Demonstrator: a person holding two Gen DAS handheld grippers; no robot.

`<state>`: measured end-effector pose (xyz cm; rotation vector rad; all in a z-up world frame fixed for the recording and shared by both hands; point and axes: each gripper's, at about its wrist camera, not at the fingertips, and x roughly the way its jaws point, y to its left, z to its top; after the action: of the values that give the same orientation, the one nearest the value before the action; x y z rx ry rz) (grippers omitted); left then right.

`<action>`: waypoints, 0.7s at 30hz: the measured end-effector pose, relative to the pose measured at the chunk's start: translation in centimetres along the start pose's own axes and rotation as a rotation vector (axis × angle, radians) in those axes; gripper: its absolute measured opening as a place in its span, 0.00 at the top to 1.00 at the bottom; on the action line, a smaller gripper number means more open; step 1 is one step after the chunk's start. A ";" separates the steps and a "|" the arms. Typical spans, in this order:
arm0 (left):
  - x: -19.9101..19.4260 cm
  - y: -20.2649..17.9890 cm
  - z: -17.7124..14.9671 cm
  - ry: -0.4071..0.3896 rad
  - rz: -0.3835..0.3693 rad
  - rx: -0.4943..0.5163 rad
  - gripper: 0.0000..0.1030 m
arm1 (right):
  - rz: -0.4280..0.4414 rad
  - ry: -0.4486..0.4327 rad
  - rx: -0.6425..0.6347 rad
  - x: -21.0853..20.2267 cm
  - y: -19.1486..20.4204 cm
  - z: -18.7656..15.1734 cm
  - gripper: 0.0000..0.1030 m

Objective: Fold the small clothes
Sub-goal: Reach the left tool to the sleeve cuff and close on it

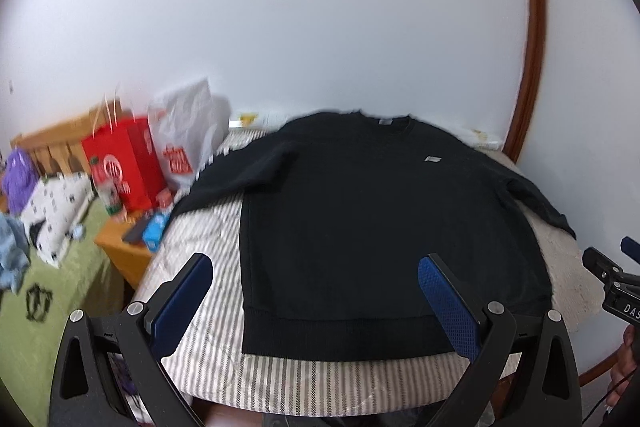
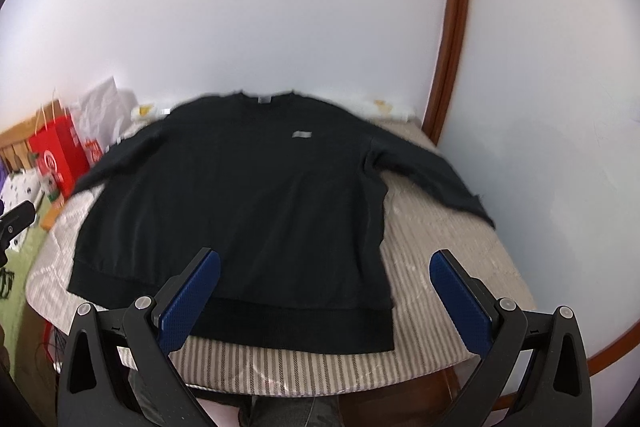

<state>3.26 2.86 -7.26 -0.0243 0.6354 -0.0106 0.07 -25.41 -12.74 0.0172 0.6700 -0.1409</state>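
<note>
A black long-sleeved sweatshirt (image 1: 380, 219) lies flat and face up on a striped padded table (image 1: 208, 259), collar at the far end, hem nearest me, both sleeves spread out to the sides. It also shows in the right wrist view (image 2: 248, 207). My left gripper (image 1: 316, 267) is open and empty, hovering above the hem near its left corner. My right gripper (image 2: 326, 263) is open and empty, above the hem near its right corner. The right gripper's body shows at the right edge of the left wrist view (image 1: 612, 279).
A white wall stands behind the table, with a brown door frame (image 2: 452, 47) on the right. To the left are a red gift bag (image 1: 120, 163), a white plastic bag (image 1: 188, 139), a wooden side table (image 1: 128, 247) with small boxes, and a green bed (image 1: 24, 307).
</note>
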 end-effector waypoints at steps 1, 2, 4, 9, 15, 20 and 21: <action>0.9 0.4 -0.4 0.016 0.002 -0.010 0.00 | 0.005 0.009 -0.003 0.8 0.2 -0.3 0.00; 2.1 1.0 -1.0 0.038 0.003 -0.022 0.00 | 0.010 0.018 -0.005 1.7 0.5 -0.6 0.00; 4.2 1.9 -2.0 0.081 -0.004 -0.040 0.00 | 0.014 0.022 -0.004 3.3 1.0 -1.1 0.00; 8.6 5.1 -4.1 0.151 -0.046 -0.133 0.00 | 0.043 0.025 0.003 6.6 2.3 -2.4 0.00; 12.2 9.3 -5.2 0.166 -0.065 -0.263 0.01 | 0.030 0.086 0.027 10.7 3.0 -2.7 0.00; 15.0 13.0 -5.0 0.171 -0.105 -0.369 0.01 | 0.011 0.110 0.004 13.1 3.9 -2.3 0.00; 15.5 13.8 -4.9 0.169 -0.108 -0.390 0.02 | 0.014 0.113 0.008 13.3 4.0 -2.2 0.00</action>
<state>12.88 16.28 -20.71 -0.4380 0.7967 0.0071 9.56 -23.00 -22.82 0.0378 0.7816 -0.1294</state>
